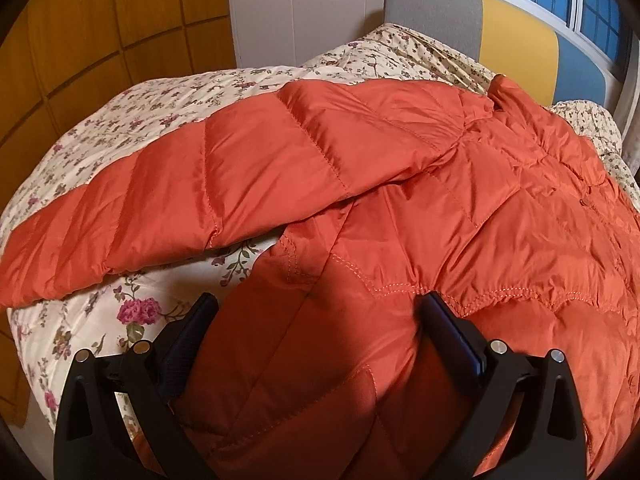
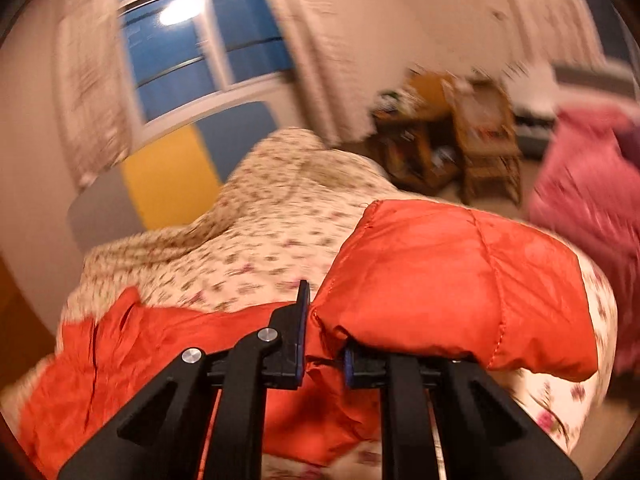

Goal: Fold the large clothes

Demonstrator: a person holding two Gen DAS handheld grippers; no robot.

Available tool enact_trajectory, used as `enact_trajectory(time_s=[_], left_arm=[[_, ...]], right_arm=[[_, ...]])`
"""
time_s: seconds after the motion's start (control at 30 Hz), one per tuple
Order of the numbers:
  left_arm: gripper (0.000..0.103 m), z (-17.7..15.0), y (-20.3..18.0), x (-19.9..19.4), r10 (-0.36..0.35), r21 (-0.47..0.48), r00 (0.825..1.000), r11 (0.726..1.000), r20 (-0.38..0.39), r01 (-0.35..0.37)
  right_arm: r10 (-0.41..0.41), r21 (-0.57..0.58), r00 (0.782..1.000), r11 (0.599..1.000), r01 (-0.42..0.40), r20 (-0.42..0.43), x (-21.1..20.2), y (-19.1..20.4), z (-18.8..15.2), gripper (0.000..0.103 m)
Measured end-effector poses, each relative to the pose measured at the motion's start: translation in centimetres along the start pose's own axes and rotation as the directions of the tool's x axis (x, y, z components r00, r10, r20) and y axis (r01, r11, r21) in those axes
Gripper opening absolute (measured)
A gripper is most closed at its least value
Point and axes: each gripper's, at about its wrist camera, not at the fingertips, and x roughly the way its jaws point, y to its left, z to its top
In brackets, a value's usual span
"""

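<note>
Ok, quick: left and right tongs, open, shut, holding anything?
Left tongs: open wide, astride the orange jacket, not clamped on it.
Right tongs: shut on a fold of the orange jacket's sleeve.

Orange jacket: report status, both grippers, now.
Left gripper open, jaws straddling the orange jacket hem. Right gripper shut on the sleeve. Jacket spread on the floral bedspread. Nothing in the way.

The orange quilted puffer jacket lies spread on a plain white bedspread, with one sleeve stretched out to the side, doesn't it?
Not quite: the bedspread is not plain white but cream with a floral print, as the left wrist view shows. The orange quilted puffer jacket does lie spread on it, with one sleeve stretched out to the side.
</note>
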Motion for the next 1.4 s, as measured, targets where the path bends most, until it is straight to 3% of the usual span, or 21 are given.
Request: enact_trajectory(time_s=[0.13, 0.27, 0.33, 0.37, 0.47, 0.73, 0.83, 0.97, 1.1, 1.2, 1.33, 1.4], left_arm=[[0.100, 0.0, 0.1, 0.0, 0.001, 0.001, 1.000, 1.000, 0.001, -0.001], [0.100, 0.0, 0.0, 0.0, 0.002, 0.001, 1.000, 1.000, 0.002, -0.002], [0.100, -0.1, 0.0, 0.0, 0.002, 0.000, 1.000, 1.000, 0.001, -0.002], [0.100, 0.0, 0.0, -0.1, 0.002, 0.000, 1.000, 1.000, 0.002, -0.002], [0.100, 0.0, 0.0, 0.0, 0.000, -0.001, 1.000, 1.000, 0.002, 0.000], [0.100, 0.0, -0.1, 0.0, 0.000, -0.002, 1.000, 1.000, 0.004, 0.000], [0.100, 0.0, -0.1, -0.1, -0.002, -0.004, 1.000, 1.000, 0.005, 0.002], [0.100, 0.0, 0.0, -0.1, -0.004, -0.006, 1.000, 1.000, 0.007, 0.004], [0.100, 0.2, -0.2, -0.3, 0.001, 0.000, 1.000, 1.000, 0.000, -0.001], [0.100, 0.2, -0.1, -0.5, -0.032, -0.001, 0.999, 1.000, -0.009, 0.032], [0.100, 0.3, 0.7, -0.5, -0.070, -0.043, 0.997, 0.997, -0.030, 0.069], [0.100, 0.6, 0.8, -0.8, -0.084, -0.058, 0.995, 0.995, -0.048, 0.081]], right_arm=[[0.093, -0.213, 0.996, 0.973, -0.092, -0.005, 1.1, 7.0, -0.9, 0.012], [0.179, -0.433, 0.984, 0.885, -0.170, -0.020, 1.9, 13.5, -3.3, 0.012], [0.206, -0.580, 0.978, 0.793, -0.188, -0.036, 2.4, 17.2, -5.4, 0.011], [0.215, -0.662, 0.976, 0.726, -0.187, -0.041, 2.6, 19.0, -7.0, 0.011], [0.232, -0.798, 0.970, 0.570, -0.194, -0.070, 3.5, 22.4, -11.3, 0.011], [0.286, -0.951, 0.951, 0.245, -0.189, -0.115, 4.7, 24.8, -19.0, 0.010], [0.291, -0.976, 0.953, 0.174, -0.134, -0.079, 5.2, 25.4, -20.8, 0.011], [0.290, -0.986, 0.956, 0.147, -0.084, -0.038, 6.5, 25.5, -21.2, 0.012], [0.320, -0.994, 0.945, 0.097, 0.041, 0.070, 6.3, 25.7, -22.8, 0.012], [0.319, -0.997, 0.945, 0.054, 0.058, 0.072, 6.9, 26.2, -23.3, 0.012], [0.301, -0.999, 0.953, -0.035, 0.042, 0.030, 7.6, 26.7, -23.6, 0.012], [0.298, -0.993, 0.955, -0.116, 0.029, -0.007, 8.0, 27.2, -23.7, 0.011]])
